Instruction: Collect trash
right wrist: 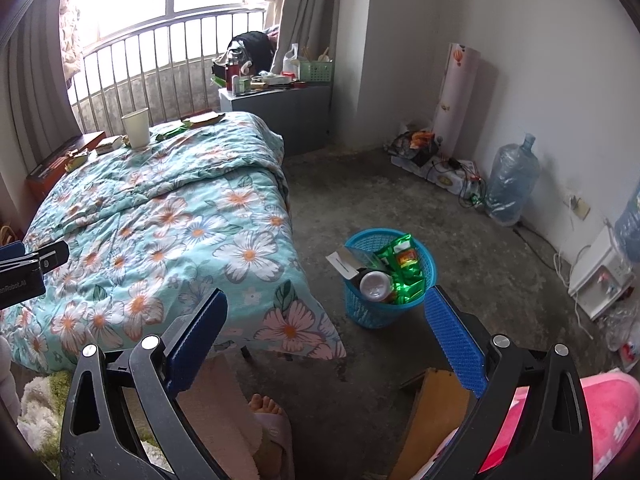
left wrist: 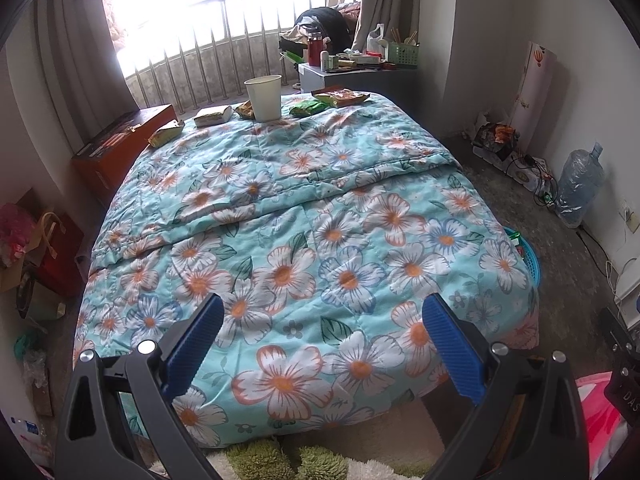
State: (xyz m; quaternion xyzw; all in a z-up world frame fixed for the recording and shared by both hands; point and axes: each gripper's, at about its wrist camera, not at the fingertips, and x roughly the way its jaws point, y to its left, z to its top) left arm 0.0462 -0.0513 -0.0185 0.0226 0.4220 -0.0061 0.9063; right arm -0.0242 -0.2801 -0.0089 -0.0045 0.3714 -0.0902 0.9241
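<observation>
A white paper cup (left wrist: 263,97) stands at the far end of the floral quilt (left wrist: 304,240), with snack wrappers around it: a yellow packet (left wrist: 165,133), a pale packet (left wrist: 213,115), a green wrapper (left wrist: 308,108) and an orange pack (left wrist: 341,97). The cup also shows in the right wrist view (right wrist: 136,128). A blue basket (right wrist: 390,278) on the floor beside the bed holds green wrappers, a can and a carton. My left gripper (left wrist: 322,344) is open and empty over the near end of the bed. My right gripper (right wrist: 326,336) is open and empty above the floor near the basket.
A grey nightstand (right wrist: 280,116) with clutter stands by the window railing. An orange box (left wrist: 116,148) lies left of the bed. Water jugs (right wrist: 512,180), cables and a power strip line the right wall. My slippered foot (right wrist: 268,428) and a pink cloth (right wrist: 608,420) are below.
</observation>
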